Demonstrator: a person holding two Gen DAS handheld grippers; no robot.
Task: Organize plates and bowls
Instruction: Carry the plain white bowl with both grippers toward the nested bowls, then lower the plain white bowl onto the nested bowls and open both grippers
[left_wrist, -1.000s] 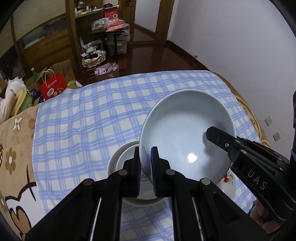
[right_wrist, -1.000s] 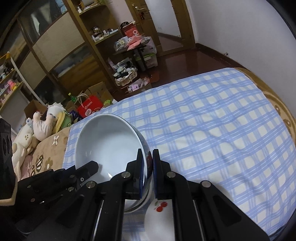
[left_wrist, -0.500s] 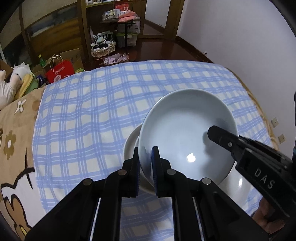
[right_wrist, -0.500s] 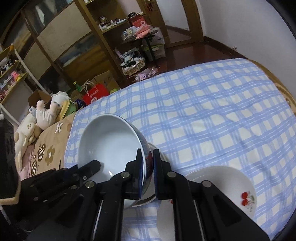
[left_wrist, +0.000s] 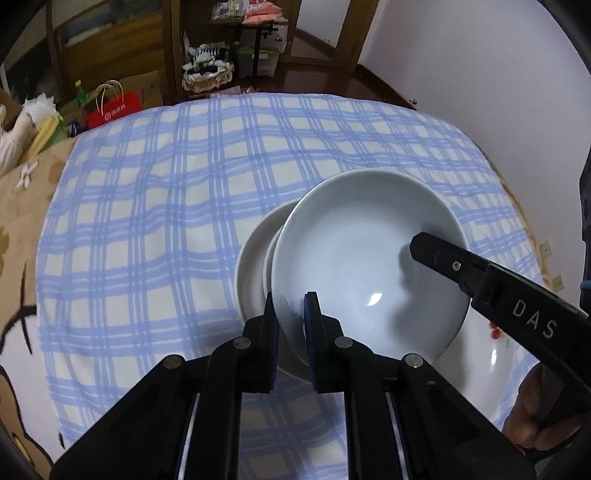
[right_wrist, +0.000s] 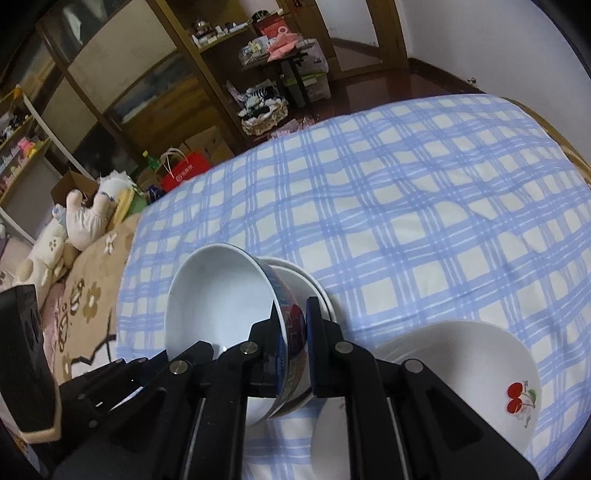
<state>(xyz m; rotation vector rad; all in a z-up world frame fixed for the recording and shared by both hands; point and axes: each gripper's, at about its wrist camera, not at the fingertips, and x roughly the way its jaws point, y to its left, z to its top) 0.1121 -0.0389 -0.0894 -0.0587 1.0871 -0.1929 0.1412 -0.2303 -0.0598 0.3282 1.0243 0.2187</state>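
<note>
The large bowl, pale inside and patterned in blue and red on its outer wall, hangs tilted over a white dish that lies on the blue checked cloth of the bed; both tongs are clenched on its rim, the left tongs on the near edge and the right tongs on the opposite edge, each with one finger inside and one outside; whether the bowl's foot already touches the dish below cannot be told from either view. To its right, in the right wrist view, white bowls with a cherry print already sit nested just beside it, so some stacking looks done; I judge the task partway along: this bowl is nearly placed but not yet let go; what is left is to settle it into the dish and free both tongs; the rest of the cloth shows no other crockery.
</note>
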